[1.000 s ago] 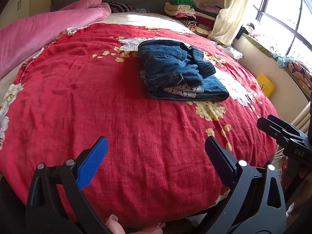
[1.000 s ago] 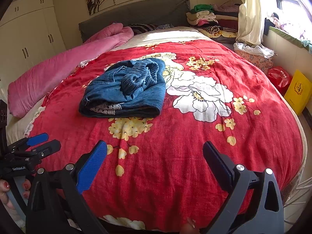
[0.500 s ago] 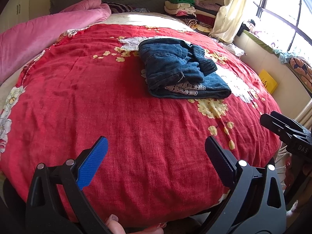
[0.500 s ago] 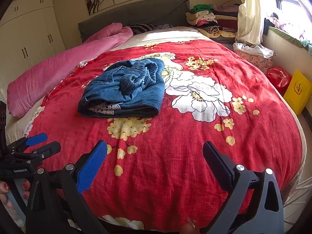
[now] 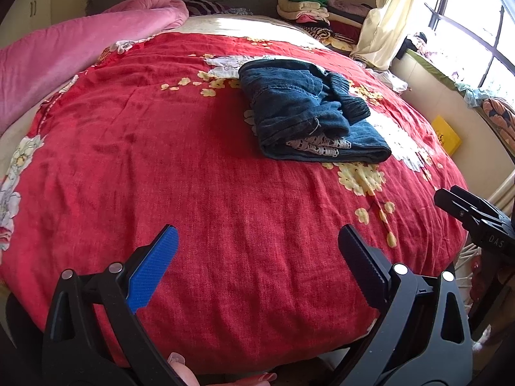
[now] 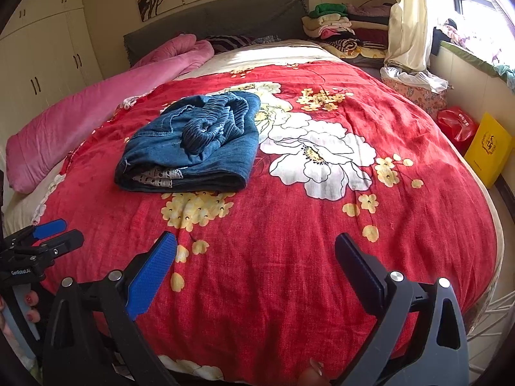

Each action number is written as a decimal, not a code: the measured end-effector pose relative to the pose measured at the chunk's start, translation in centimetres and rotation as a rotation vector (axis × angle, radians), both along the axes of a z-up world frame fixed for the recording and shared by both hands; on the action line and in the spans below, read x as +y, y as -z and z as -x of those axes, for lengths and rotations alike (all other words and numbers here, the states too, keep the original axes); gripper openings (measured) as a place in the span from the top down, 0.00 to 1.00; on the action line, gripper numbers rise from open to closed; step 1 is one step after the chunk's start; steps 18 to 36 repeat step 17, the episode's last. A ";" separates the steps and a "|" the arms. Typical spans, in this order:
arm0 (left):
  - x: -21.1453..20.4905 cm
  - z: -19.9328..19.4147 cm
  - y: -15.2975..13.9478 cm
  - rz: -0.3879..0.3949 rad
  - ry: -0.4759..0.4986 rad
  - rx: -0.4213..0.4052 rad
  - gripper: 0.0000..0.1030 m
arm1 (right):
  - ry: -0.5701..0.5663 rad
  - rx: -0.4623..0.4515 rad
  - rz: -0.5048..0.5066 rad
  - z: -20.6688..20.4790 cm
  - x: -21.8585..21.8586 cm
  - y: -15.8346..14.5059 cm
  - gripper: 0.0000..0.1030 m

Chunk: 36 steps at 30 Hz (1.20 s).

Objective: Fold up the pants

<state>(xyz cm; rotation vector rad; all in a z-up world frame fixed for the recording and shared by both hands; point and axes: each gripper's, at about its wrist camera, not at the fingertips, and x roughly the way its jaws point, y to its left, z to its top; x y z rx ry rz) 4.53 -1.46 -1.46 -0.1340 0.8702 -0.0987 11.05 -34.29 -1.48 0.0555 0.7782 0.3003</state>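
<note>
Dark blue denim pants [image 5: 305,112] [image 6: 196,143] lie folded in a compact bundle on the red flowered bedspread [image 5: 161,160] [image 6: 289,225], with a ribbed waistband bunched on top and pale lace trim showing at the near edge. My left gripper [image 5: 257,251] hovers open over the near part of the bed, well short of the pants, nothing between its fingers. My right gripper [image 6: 256,257] is open and empty too, likewise near the bed's front edge. Each gripper shows at the edge of the other's view: the right gripper [image 5: 463,206] and the left gripper [image 6: 54,234].
A pink quilt [image 5: 64,54] [image 6: 96,106] lies along the left side. Stacked folded clothes [image 6: 338,29] [image 5: 309,9] sit by the headboard. A curtain [image 6: 408,16], a window sill, a red bag [image 6: 457,125] and a yellow bag [image 6: 489,148] stand right of the bed.
Both grippers have drifted slightly; the pants sit a little lower in the left view. Nothing was grasped, and the pants stay as they were.
</note>
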 end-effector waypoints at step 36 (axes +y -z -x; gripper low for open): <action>19.7 -18.4 3.5 -0.207 -0.377 0.128 0.09 | 0.440 0.055 0.221 -17.4 -15.2 1.7 0.05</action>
